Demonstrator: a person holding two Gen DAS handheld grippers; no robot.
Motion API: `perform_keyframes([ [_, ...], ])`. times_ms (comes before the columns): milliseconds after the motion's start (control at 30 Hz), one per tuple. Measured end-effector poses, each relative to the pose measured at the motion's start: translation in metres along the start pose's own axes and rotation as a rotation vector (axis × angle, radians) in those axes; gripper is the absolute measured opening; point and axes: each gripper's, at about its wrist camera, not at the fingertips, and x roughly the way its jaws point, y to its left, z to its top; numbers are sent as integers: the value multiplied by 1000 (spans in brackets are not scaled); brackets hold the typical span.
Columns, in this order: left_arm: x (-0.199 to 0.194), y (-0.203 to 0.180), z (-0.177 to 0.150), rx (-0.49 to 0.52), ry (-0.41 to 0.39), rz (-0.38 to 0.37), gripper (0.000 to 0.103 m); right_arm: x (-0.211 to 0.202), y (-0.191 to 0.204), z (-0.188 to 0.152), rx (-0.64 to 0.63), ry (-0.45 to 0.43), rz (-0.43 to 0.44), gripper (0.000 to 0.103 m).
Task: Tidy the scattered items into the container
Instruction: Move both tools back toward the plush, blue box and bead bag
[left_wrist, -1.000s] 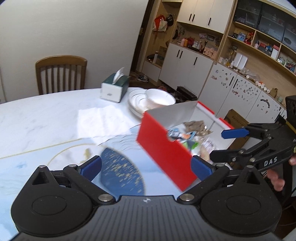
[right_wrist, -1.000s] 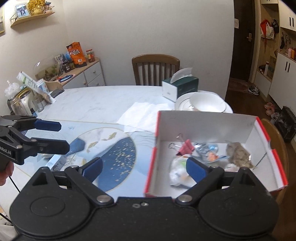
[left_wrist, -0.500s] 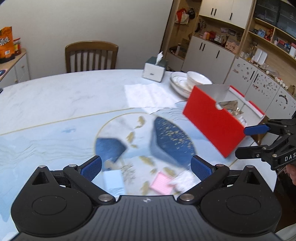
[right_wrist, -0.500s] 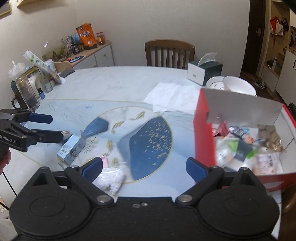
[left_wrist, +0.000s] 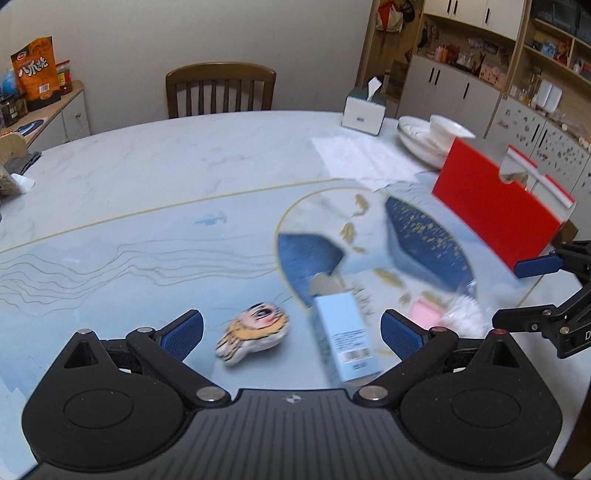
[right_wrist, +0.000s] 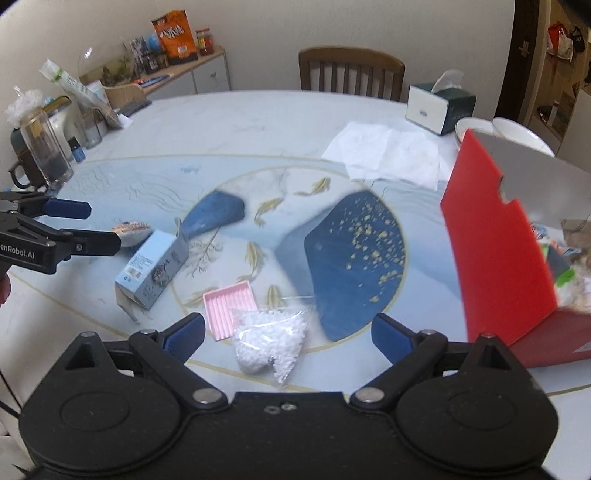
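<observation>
Both grippers, left (left_wrist: 291, 332) and right (right_wrist: 287, 332), were held with jaws spread, grasping nothing. The red box (right_wrist: 495, 254) stood at the tabletop's right edge; a blue carton (right_wrist: 153, 264), pink tray (right_wrist: 229, 308) and bag of white beads (right_wrist: 271, 339) lay near the front edge.

Tissue box (right_wrist: 439, 103), chair (left_wrist: 220, 90), bowls (left_wrist: 430, 138)

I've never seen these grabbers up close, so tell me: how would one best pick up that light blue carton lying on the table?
Grip the light blue carton across its narrow width, mid-body, coming down from above with the left gripper, whose jaws are open right over it. It lies flat on its long side, and its end flap hangs open, so the ends would probably crumple.
</observation>
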Motion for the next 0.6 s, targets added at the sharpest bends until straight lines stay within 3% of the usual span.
perform_keyframes([
  [333, 20, 14, -11, 23, -2, 30, 103, 22, 8, -2, -7, 48, -19, 91],
  [600, 27, 22, -12, 5, -9, 9, 103, 31, 11, -4, -5, 72, -22, 85],
])
